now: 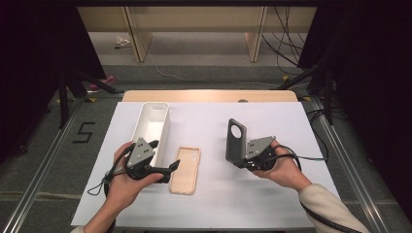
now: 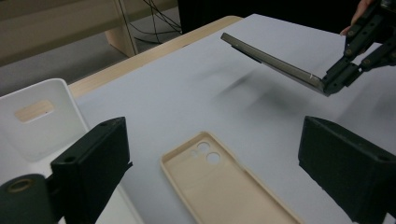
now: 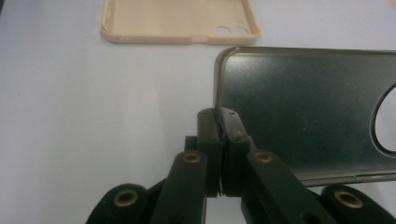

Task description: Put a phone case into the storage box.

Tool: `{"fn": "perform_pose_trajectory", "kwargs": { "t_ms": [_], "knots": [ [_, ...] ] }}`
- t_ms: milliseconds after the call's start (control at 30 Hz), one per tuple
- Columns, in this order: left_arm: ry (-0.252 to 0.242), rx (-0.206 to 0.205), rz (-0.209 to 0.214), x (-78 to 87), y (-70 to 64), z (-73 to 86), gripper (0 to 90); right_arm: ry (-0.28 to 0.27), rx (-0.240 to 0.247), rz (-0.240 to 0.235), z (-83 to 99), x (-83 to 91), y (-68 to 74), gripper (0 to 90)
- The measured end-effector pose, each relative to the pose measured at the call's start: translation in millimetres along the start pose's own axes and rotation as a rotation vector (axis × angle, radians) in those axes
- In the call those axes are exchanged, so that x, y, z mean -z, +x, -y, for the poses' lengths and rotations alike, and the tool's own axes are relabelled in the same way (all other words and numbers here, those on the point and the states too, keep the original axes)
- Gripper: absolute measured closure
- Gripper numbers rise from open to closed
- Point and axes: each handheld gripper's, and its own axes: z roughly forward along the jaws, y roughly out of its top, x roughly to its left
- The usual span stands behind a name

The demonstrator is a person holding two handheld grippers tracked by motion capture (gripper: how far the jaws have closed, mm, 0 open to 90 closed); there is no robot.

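Here the dark grey phone case [image 1: 236, 141] is held clear of the white table [image 1: 272, 194], standing nearly on edge right of centre, pinched at its lower edge by the right gripper [image 1: 247, 156], whose jaws are closed tight on the rim in the right gripper view [image 3: 219, 122]. Open tabletop lies all round the raised case. To its left, well apart, a beige phone case [image 1: 186, 170] lies flat with its hollow side up. The left gripper [image 1: 171, 167] sits just beside that case's left edge, jaws spread wide and grasping nothing, one at each side of it in the left gripper view. Behind it stands one white bin [image 1: 152, 127], long and narrow. Count: two phone cases, one bin, two grippers.
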Motion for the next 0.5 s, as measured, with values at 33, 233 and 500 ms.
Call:
{"fn": "perform_pose_trajectory", "kwargs": {
  "t_ms": [33, 233, 500],
  "knots": [
    [0.008, -0.001, 0.002, -4.3, -1.4, -5.5, 10.1, 0.001, 0.004, -0.002, -1.6, -0.4, 1.8, 89.5],
    [0.059, 0.022, 0.016, -36.5, -6.5, -38.7, 14.8, -0.008, 0.032, -0.012, -7.3, -1.5, 9.5, 89.5],
    [0.149, 0.052, 0.046, -86.5, -11.3, -74.0, 16.8, -0.013, 0.047, -0.016, -10.1, -0.8, 13.9, 89.5]
  ]
}}
